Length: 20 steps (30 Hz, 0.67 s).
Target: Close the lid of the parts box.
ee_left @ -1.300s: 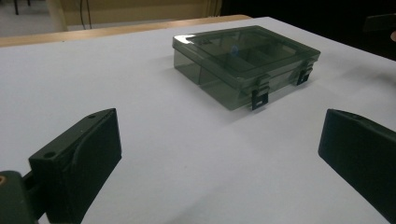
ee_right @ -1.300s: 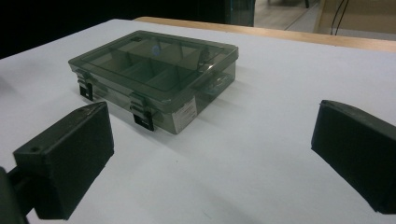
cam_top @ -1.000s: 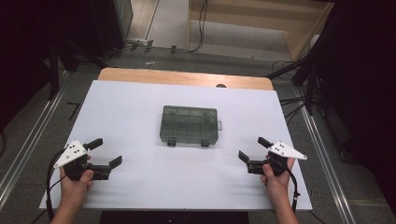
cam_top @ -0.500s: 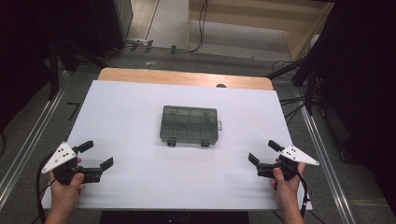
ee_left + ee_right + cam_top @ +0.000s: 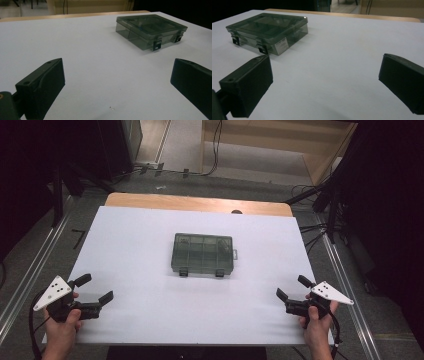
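High view: a translucent grey-green compartment box [image 5: 203,254] lies flat at the middle of the white table [image 5: 135,235], lid closed, its two dark latches facing the person's side. The left gripper [image 5: 95,289] sits near the table's near-left corner, held in a hand [image 5: 62,332], jaws spread wide and gripping nothing. The right gripper [image 5: 291,287] sits near the near-right corner in the other hand [image 5: 315,330], jaws likewise wide and empty. Both are well apart from the box, one on either side — each points inward toward the table's middle.

Left gripper view: the two black jaws stand far apart at the lower corners with bare table [image 5: 95,65] between them. The box [image 5: 150,28] lies ahead and to the upper right, latches visible on its near wall.

Right gripper view: the jaws are again wide, nothing between them but white table [image 5: 337,62]. The box [image 5: 268,28] lies ahead at upper left, a small label on its side wall — its print too small to read.
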Available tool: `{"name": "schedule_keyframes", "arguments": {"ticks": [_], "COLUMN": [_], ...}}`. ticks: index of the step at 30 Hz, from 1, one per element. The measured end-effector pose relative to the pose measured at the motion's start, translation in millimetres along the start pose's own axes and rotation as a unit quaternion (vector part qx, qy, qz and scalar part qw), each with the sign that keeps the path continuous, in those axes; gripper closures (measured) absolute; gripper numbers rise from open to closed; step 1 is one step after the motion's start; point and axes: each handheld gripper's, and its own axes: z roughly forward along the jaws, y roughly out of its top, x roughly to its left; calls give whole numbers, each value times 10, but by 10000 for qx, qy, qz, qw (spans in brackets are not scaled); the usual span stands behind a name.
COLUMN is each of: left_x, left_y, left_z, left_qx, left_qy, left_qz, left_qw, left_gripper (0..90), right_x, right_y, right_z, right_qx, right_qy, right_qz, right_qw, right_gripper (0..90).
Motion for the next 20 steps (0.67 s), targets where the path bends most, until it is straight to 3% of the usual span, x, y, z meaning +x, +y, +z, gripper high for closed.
{"name": "schedule_keyframes", "arguments": {"ticks": [3,7,20], "left_x": [23,67,60], "left_y": [-3,-25,-50], "left_z": [-17,-23,9], "left_qx": [22,1,30], "left_qy": [104,89,47], "left_qz": [49,-42,-40], "left_qw": [9999,10000,10000], "left_gripper": [0,0,0], "right_x": [-65,-151,-161], "right_y": [-35,-57,-77], "right_z": [-49,-93,-65], "right_qx": [-27,-164,-154], "right_qy": [-101,-123,-164], "right_qz": [70,307,278], "right_qw": [9999,9993,9994], "right_gripper": [0,0,0]}}
